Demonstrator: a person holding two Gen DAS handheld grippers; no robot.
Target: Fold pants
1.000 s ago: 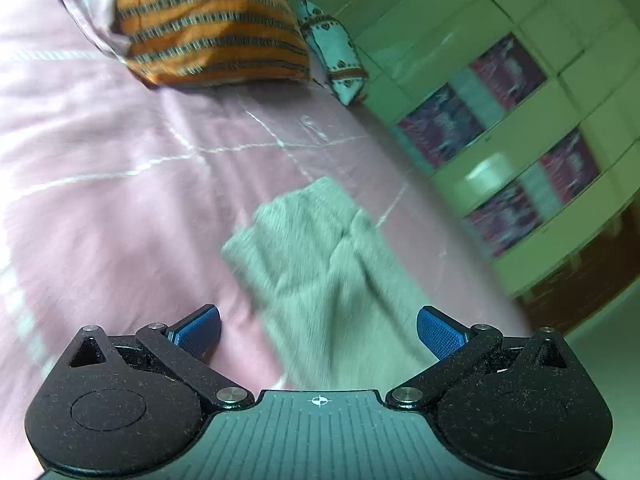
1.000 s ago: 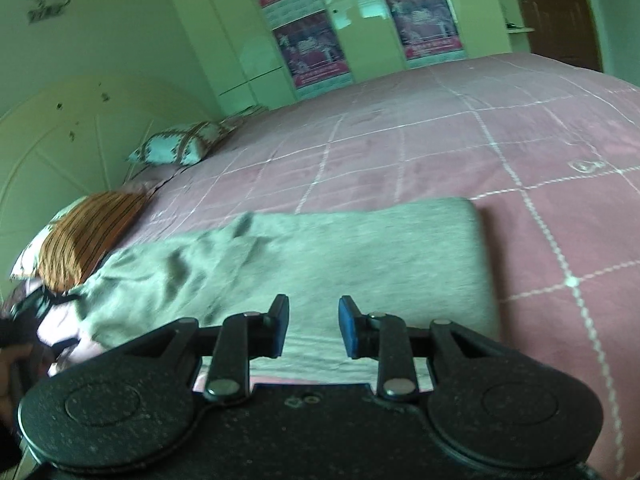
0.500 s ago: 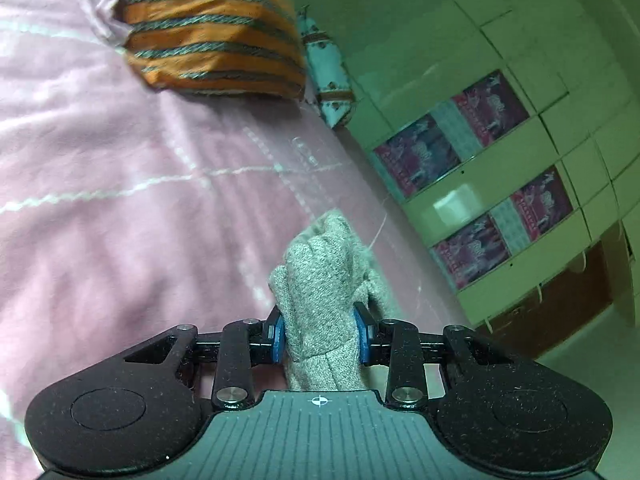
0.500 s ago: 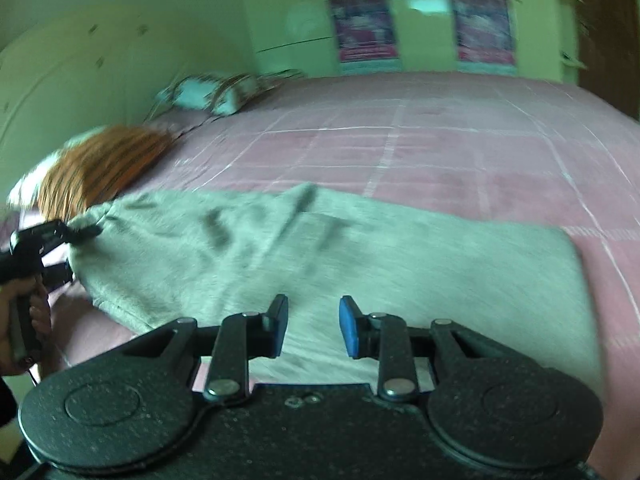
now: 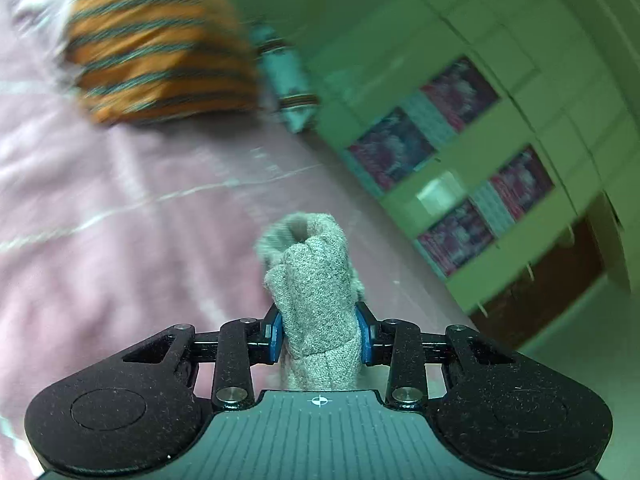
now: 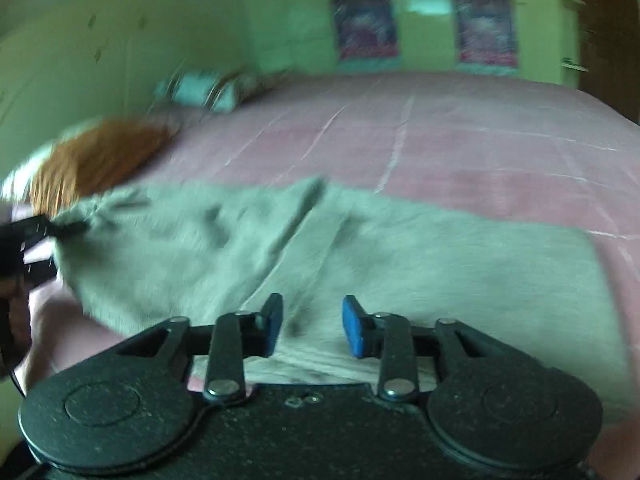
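The grey pants [image 6: 400, 256] lie spread across the pink bed [image 6: 460, 140]. My left gripper [image 5: 318, 332] is shut on a bunched end of the pants [image 5: 316, 280] and holds it lifted off the bed; it also shows at the far left of the right wrist view [image 6: 36, 228], pinching the fabric's corner. My right gripper [image 6: 312, 330] has its jaws a small way apart, just above the near edge of the pants, with no cloth between them.
An orange striped pillow [image 5: 156, 44] and a pale patterned bolster [image 5: 288, 80] lie at the head of the bed. A green wardrobe with picture panels [image 5: 460, 152] stands beyond the far side. A dark wooden door [image 5: 560, 280] is at the right.
My left gripper closed on the end of the pants and lifted it. The right gripper swung left over the pants, its jaws unchanged.
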